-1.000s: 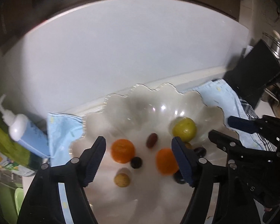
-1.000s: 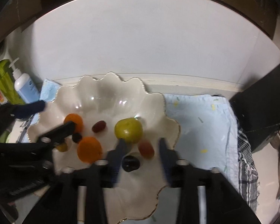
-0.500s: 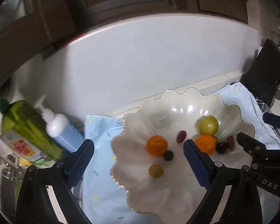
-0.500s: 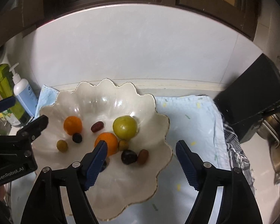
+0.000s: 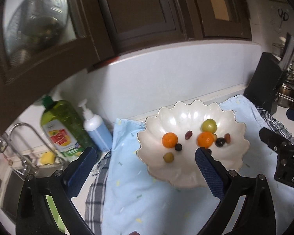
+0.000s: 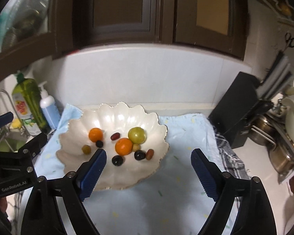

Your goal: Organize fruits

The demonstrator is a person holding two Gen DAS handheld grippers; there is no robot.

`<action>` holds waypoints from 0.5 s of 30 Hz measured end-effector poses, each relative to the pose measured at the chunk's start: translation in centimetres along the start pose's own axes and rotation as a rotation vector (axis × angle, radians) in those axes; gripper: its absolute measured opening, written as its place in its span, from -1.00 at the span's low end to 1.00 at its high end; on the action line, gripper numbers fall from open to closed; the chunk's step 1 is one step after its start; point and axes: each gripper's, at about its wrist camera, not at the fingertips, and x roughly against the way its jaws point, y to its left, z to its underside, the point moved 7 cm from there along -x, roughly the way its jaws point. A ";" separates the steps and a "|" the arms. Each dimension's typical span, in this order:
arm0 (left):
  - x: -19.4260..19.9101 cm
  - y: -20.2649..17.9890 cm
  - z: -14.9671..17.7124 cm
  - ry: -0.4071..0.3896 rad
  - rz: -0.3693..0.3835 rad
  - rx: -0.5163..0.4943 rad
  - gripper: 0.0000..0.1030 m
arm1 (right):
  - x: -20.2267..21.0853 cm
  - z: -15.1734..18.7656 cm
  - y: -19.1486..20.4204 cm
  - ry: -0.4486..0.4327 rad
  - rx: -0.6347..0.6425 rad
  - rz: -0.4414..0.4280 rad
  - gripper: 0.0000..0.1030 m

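Note:
A white scalloped bowl [image 6: 147,121] sits on a light blue cloth [image 6: 176,186]; it also shows in the left wrist view [image 5: 235,156]. In it lie two oranges [image 6: 123,146] [image 6: 95,134], a green round fruit [image 6: 136,135], and several small dark, red and olive fruits. My left gripper [image 5: 145,168] is open and empty, held back from the bowl's left front. My right gripper [image 6: 148,166] is open and empty, held back above the bowl's front right edge.
A green dish soap bottle [image 5: 62,127] and a white-and-blue pump bottle [image 5: 96,129] stand left of the cloth by a sink with a faucet [image 5: 19,137]. A black knife block [image 6: 243,111] and metal pots [image 6: 280,152] stand at the right. Dark cabinets hang above.
Both grippers have pulled back and up from the bowl. The right gripper has opened wide after being nearly closed over the fruits. The fruits lie in the bowl.

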 end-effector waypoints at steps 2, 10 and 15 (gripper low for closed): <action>2.0 0.0 0.6 -0.022 -0.008 -0.001 1.00 | 2.0 0.5 -0.2 -0.026 -0.002 -0.002 0.73; 11.1 0.1 3.4 -0.114 -0.027 0.020 1.00 | 10.5 3.4 -1.0 -0.117 0.000 -0.024 0.73; 16.5 0.1 5.5 -0.153 -0.039 0.049 1.00 | 15.5 5.8 -1.1 -0.158 0.005 -0.029 0.73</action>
